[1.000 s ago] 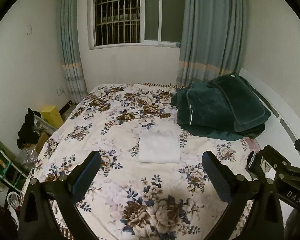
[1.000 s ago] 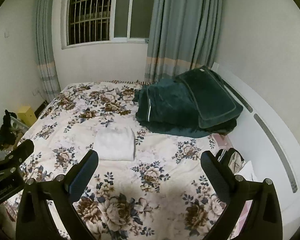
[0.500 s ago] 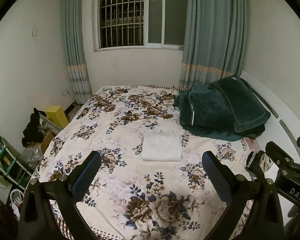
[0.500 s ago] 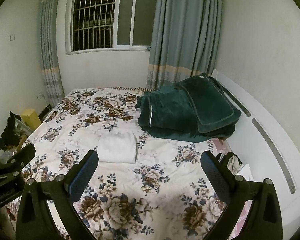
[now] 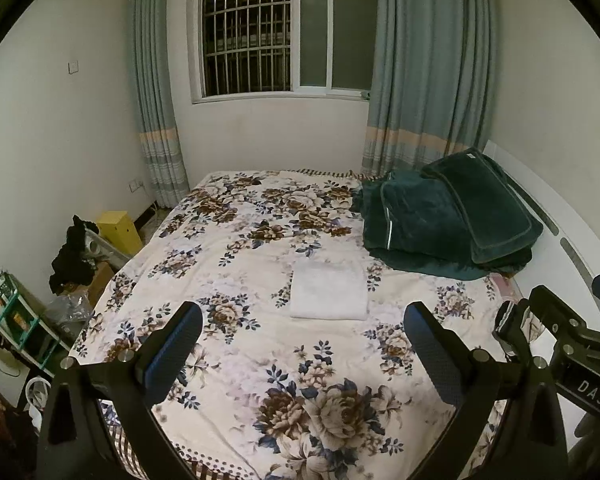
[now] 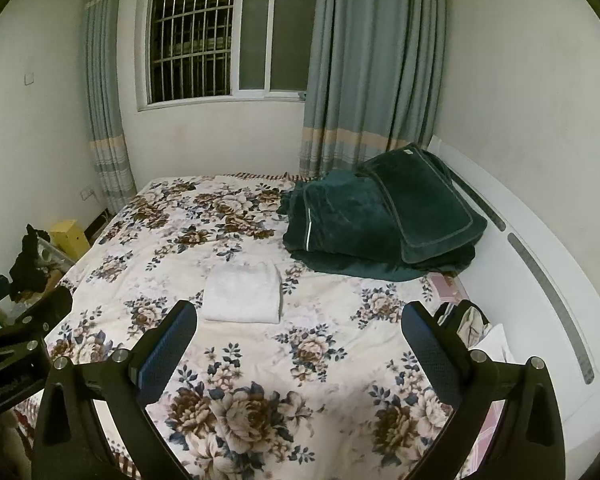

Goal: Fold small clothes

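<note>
A white garment [image 5: 329,290] lies folded into a neat rectangle on the floral bedspread [image 5: 260,360], near the middle of the bed; it also shows in the right wrist view [image 6: 242,298]. My left gripper [image 5: 302,340] is open and empty, held well back above the foot of the bed. My right gripper [image 6: 299,338] is open and empty too, level with the left one. Both are far from the garment. The right gripper's body shows at the right of the left wrist view [image 5: 568,344].
A dark green blanket pile [image 5: 448,220] lies at the bed's far right, by the white headboard [image 6: 540,264]. More clothes [image 6: 470,320] lie at the bed's right edge. Clutter, a yellow box [image 5: 118,230] and shelves [image 5: 12,320] stand along the left wall.
Both grippers have drawn back and risen from the bed, so the folded garment looks smaller and more of the window and walls shows. Both stayed open.
</note>
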A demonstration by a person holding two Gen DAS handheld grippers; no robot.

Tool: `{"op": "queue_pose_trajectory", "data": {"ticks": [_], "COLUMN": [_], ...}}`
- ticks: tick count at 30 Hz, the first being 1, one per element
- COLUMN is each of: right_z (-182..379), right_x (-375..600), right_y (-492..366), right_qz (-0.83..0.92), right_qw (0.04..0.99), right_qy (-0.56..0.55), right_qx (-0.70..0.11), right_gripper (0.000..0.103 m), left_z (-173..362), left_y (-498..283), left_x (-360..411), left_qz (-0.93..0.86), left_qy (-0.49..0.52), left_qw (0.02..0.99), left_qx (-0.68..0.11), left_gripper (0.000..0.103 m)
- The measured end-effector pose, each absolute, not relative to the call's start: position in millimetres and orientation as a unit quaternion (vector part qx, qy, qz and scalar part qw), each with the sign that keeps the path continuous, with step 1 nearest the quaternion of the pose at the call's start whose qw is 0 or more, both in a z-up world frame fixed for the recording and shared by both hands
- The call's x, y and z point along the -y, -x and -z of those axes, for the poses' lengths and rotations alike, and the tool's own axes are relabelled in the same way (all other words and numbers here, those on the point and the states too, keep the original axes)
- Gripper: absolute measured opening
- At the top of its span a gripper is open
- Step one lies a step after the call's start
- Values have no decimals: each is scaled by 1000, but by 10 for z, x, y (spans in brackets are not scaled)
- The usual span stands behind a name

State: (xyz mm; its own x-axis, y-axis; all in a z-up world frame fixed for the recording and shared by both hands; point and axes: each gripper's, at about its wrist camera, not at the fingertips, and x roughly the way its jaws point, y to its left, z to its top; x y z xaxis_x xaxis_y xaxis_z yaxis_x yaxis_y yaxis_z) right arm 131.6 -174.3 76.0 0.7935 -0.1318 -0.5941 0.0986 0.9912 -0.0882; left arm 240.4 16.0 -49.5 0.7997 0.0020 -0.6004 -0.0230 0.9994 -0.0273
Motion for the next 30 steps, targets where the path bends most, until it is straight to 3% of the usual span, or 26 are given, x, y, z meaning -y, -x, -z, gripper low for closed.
{"op": "queue_pose_trajectory", "data": {"ticks": [30], "right_z": [-789], "right_x": [1709], "right_y": [-1248], "right_qz": [51], "right_qw": [946], "right_qy": [19], "right_qx": [-320], "right_gripper": [103], "left_z": [376], "left_y": [-2322], "left_x": [-127], "left_qz": [-11], "left_qy": [14], "left_qw": [950], "left_qx": [-312], "left_gripper": [103]}}
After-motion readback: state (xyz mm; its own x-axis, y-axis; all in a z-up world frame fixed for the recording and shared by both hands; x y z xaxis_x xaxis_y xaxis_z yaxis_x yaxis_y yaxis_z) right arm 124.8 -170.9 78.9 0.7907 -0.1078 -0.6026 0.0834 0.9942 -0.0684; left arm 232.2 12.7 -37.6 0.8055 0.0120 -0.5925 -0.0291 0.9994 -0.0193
